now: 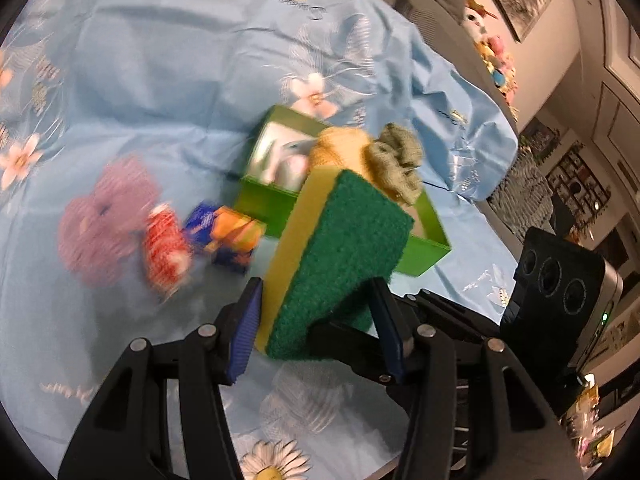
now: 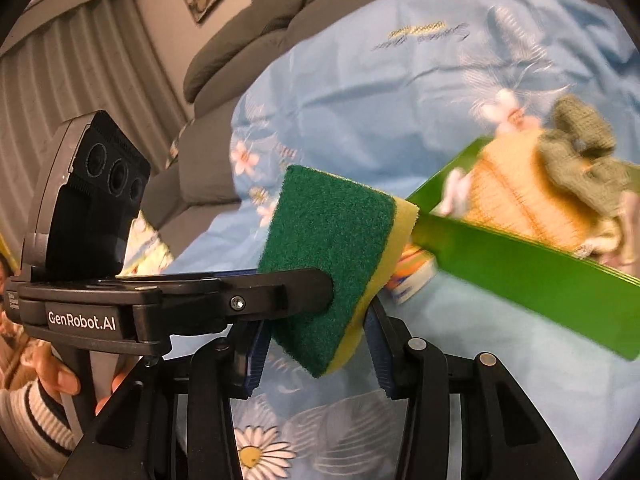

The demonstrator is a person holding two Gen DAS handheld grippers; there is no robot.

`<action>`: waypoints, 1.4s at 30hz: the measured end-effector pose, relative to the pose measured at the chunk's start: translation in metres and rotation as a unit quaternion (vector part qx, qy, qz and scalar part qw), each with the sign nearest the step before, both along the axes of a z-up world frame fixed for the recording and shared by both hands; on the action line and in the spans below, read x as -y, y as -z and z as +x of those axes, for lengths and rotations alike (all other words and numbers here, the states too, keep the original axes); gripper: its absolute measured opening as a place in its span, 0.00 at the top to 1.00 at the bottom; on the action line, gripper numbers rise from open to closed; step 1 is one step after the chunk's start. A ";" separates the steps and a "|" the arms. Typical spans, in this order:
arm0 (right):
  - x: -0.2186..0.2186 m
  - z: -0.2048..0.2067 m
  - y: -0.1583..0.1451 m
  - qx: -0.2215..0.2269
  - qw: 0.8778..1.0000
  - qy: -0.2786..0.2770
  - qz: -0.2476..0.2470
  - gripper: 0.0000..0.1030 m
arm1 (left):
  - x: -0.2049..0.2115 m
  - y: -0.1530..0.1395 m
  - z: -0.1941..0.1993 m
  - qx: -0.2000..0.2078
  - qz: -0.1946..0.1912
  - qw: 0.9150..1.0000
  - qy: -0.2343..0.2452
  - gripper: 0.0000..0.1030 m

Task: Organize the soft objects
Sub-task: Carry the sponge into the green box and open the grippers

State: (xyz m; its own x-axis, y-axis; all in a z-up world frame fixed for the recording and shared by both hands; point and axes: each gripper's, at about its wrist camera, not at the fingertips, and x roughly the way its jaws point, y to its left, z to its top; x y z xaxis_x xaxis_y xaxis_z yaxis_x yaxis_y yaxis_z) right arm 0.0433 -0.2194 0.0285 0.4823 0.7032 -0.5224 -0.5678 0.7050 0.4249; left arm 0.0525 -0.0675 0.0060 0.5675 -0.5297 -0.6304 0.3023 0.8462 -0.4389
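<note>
A yellow sponge with a green scouring face (image 1: pixel 344 252) stands on end between both grippers, above the blue flowered cloth. My left gripper (image 1: pixel 316 328) has its pads on the sponge's two sides. In the right wrist view the sponge (image 2: pixel 332 264) sits between my right gripper's (image 2: pixel 320 340) pads too, and the left gripper's finger (image 2: pixel 280 292) presses its green face. A green box (image 1: pixel 420 252) behind it holds an orange knitted toy (image 1: pixel 344 148) with a grey-green bow (image 1: pixel 400 160); the box (image 2: pixel 520 264) and toy (image 2: pixel 520 184) show blurred at right.
A purple soft toy (image 1: pixel 104 216), a red-white packet (image 1: pixel 166 248) and a blue-orange packet (image 1: pixel 228 236) lie on the cloth left of the box. The other gripper's camera body (image 1: pixel 560 288) is at right. A grey sofa (image 2: pixel 248 60) edges the cloth.
</note>
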 end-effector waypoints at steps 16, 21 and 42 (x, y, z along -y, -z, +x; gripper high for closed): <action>0.127 0.050 -0.016 0.011 0.980 0.186 0.076 0.55 | 0.143 -0.031 0.091 0.036 0.062 0.993 0.090 0.48; 0.139 0.071 0.001 -0.017 0.972 0.221 0.078 0.55 | 0.155 -0.017 0.119 -0.002 0.060 0.995 0.078 0.45; 0.152 0.075 0.005 -0.014 0.933 0.357 -0.038 0.23 | 0.087 -0.022 0.102 -0.016 0.060 0.998 -0.024 0.11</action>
